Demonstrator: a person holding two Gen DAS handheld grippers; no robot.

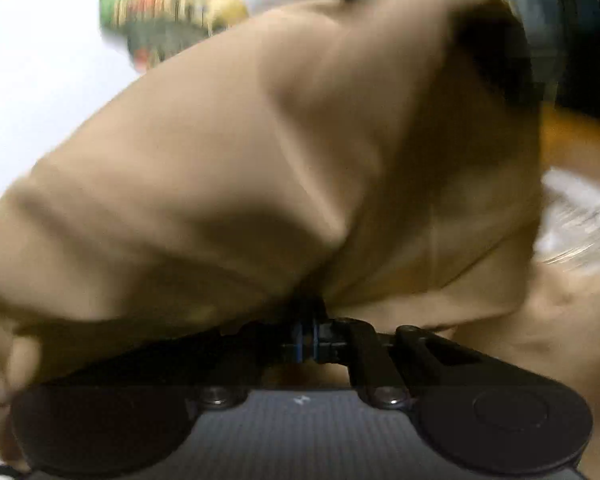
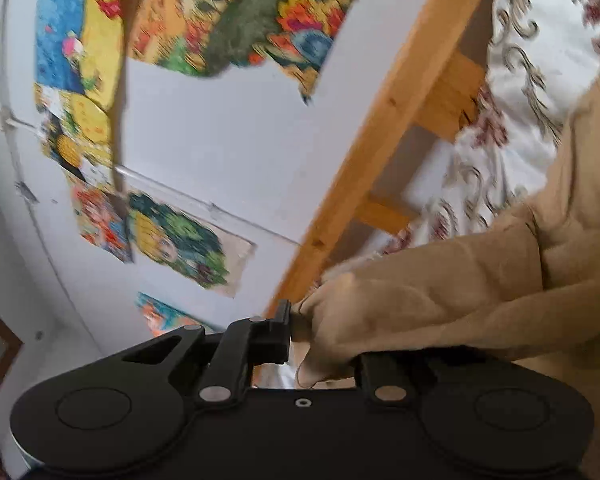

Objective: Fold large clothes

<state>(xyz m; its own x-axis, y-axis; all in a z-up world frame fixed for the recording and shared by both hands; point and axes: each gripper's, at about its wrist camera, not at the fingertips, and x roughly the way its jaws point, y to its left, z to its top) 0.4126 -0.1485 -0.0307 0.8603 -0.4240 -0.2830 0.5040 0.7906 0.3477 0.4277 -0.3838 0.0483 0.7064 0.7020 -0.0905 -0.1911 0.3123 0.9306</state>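
A large tan garment (image 1: 260, 168) fills the left wrist view, lifted and bunched. My left gripper (image 1: 314, 334) is shut on a fold of it, the cloth draping over the fingers. In the right wrist view the same tan garment (image 2: 460, 300) stretches from the right edge to my right gripper (image 2: 300, 328), which is shut on a bunched end of it. Only the left finger (image 2: 280, 332) shows; the cloth hides the other. Both views are blurred by motion.
A white wall (image 2: 220, 140) with colourful posters (image 2: 236, 12) lies ahead of the right gripper. A wooden bed frame (image 2: 380, 140) and a white patterned bedspread (image 2: 540, 80) are at the right. A dark object (image 1: 580, 20) is at the left view's top right.
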